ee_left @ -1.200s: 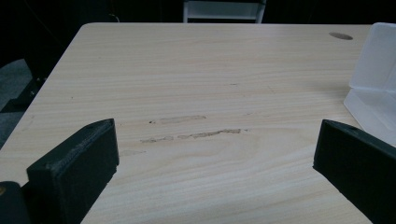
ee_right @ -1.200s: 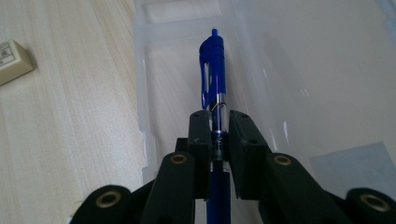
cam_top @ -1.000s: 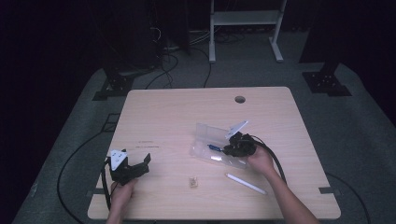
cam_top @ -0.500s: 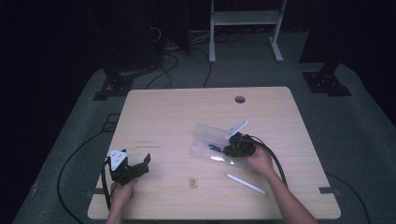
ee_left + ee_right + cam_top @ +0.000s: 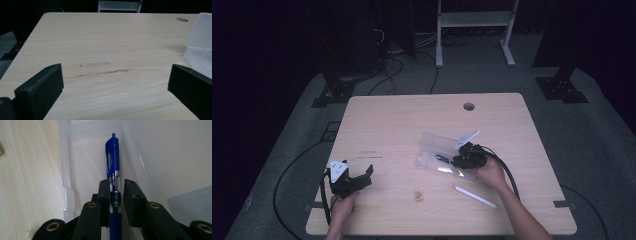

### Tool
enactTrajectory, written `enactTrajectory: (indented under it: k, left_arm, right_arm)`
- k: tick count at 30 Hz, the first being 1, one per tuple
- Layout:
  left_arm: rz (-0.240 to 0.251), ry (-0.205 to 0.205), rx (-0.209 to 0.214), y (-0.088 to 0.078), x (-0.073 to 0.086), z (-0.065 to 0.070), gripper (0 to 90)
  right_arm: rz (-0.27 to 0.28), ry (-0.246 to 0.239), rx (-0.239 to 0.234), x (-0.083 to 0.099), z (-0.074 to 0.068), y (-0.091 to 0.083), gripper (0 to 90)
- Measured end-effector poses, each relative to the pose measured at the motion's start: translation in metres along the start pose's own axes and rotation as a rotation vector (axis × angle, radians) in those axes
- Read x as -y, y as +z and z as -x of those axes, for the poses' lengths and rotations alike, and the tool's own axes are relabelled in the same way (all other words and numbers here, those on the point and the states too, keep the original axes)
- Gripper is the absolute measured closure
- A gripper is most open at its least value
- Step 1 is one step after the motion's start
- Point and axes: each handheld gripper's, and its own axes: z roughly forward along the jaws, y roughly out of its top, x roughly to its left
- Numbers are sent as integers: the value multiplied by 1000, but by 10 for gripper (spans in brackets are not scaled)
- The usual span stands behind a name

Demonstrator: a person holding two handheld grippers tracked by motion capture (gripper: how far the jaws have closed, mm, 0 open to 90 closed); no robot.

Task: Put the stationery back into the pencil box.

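Blue clip-top pen point(image 5: 113, 167), clear midsection, lying in translucent case point(image 5: 82, 135).

Glossy blue plastic pen point(image 5: 113, 157), translucent plastic case point(image 5: 160, 152), matt wood table point(image 5: 402, 125)

light: table point(image 5: 412, 125) lit from above, surroundings dark | focus: soft (high view grainy) | glare: none

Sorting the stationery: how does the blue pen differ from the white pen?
The blue pen lies inside the clear case; the white pen lies on the bare table. The blue pen has a clip and a clear midsection; the white pen looks plain. Both lie flat.
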Motion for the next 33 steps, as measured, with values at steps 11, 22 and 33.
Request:
enactTrajectory:
  k: [11,22,33]
  left_arm:
    - [0,2,-1,0,0,0,0]
    - [-1,4,-3,0,0,1,0]
    - [-1,5,-4,0,0,1,0]
  right_arm:
    - [53,-12,14,6,0,-19,724]
    - [66,-5,-20,21,-5,-37,663]
    - [76,-25,-55,32,-17,-53,612]
